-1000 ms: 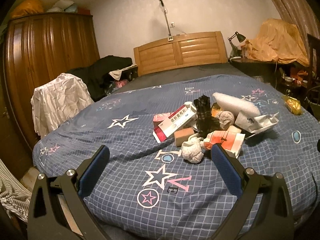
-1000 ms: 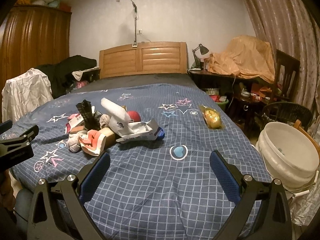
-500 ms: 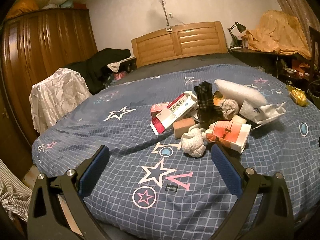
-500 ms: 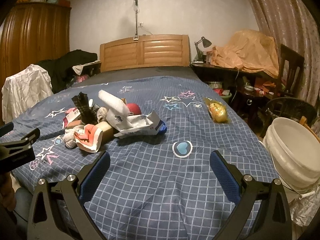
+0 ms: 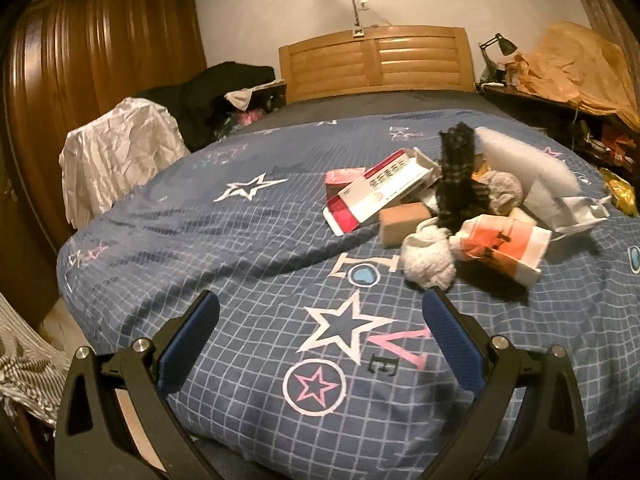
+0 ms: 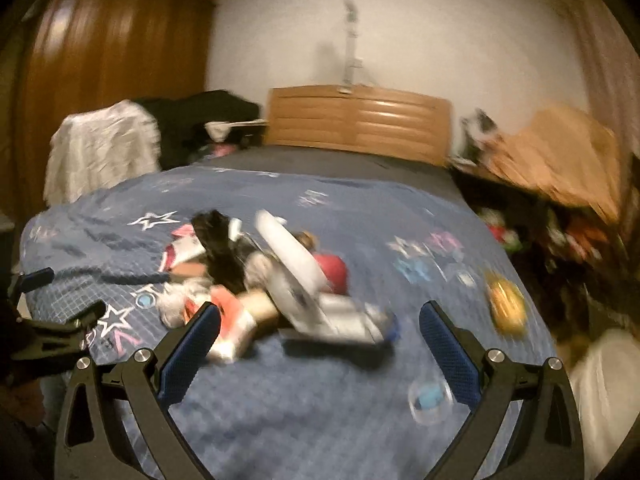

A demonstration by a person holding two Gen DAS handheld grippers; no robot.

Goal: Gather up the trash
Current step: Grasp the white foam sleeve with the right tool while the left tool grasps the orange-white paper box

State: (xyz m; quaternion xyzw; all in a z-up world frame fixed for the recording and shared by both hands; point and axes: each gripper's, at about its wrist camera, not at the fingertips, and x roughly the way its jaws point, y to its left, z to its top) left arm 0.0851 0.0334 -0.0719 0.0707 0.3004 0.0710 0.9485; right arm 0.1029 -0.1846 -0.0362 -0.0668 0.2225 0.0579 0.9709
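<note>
Both grippers spread wide, empty. Right gripper [image 6: 318, 336] faces the trash pile [image 6: 272, 280] on the bed [image 6: 320, 420], just ahead, its white bag [image 6: 296, 276] slanting away leftward. Left gripper [image 5: 320, 336] has the pile [image 5: 452, 208] farther ahead, rightward; the right appears nearer.

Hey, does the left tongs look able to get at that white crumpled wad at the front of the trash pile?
Probably yes. The left tongs are open and empty, the white wad lies at the pile's near edge, and only bare bedspread lies between. The orange-and-white carton touches its right side.
</note>
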